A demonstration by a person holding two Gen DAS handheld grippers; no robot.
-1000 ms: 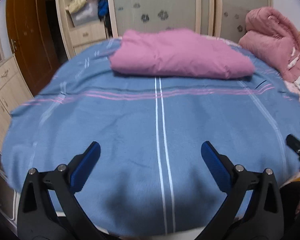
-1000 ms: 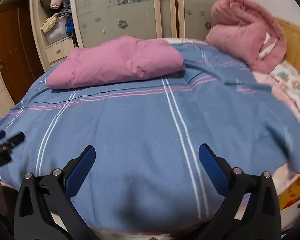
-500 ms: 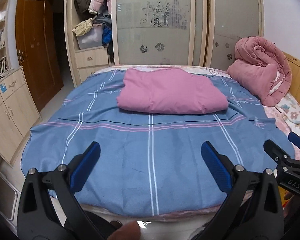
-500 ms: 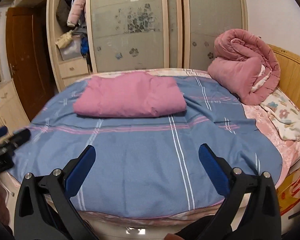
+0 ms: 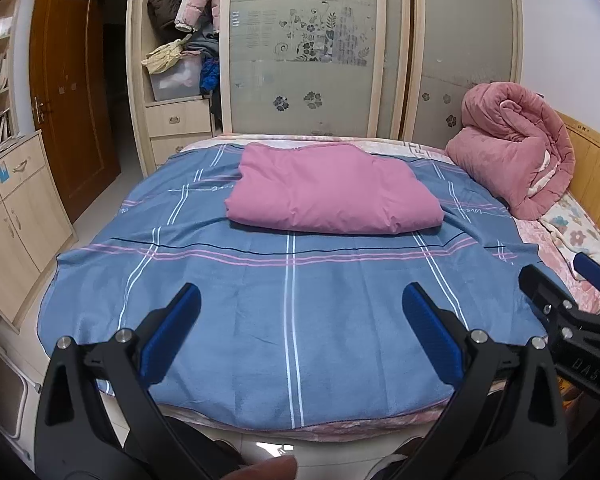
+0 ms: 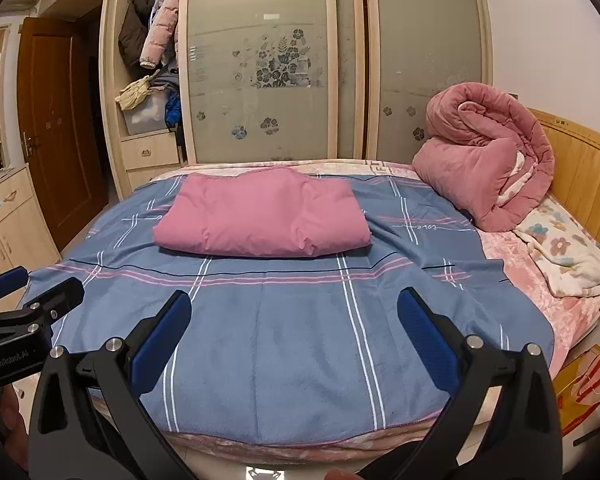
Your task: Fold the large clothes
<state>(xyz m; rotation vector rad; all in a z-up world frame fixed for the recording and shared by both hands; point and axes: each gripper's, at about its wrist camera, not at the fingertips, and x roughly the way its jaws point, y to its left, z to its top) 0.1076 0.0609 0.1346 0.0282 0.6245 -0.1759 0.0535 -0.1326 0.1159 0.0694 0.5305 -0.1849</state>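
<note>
A folded pink garment (image 5: 332, 190) (image 6: 262, 216) lies flat on the far half of a blue striped sheet (image 5: 288, 300) (image 6: 300, 320) that covers the bed. My left gripper (image 5: 300, 312) is open and empty, held back from the bed's near edge. My right gripper (image 6: 294, 320) is also open and empty, at the same distance. The right gripper (image 5: 568, 304) shows at the right edge of the left wrist view, and the left gripper (image 6: 24, 304) at the left edge of the right wrist view.
A rolled pink quilt (image 5: 516, 152) (image 6: 488, 160) sits at the bed's far right by a wooden headboard (image 6: 584, 168). A wardrobe with frosted sliding doors (image 5: 308, 52) stands behind the bed, a wooden door (image 5: 72, 96) and low cabinets (image 5: 12, 216) at left.
Both grippers have pulled back and up from low over the blue sheet, so the whole bed and the wardrobe now show. The pink garment has not moved.
</note>
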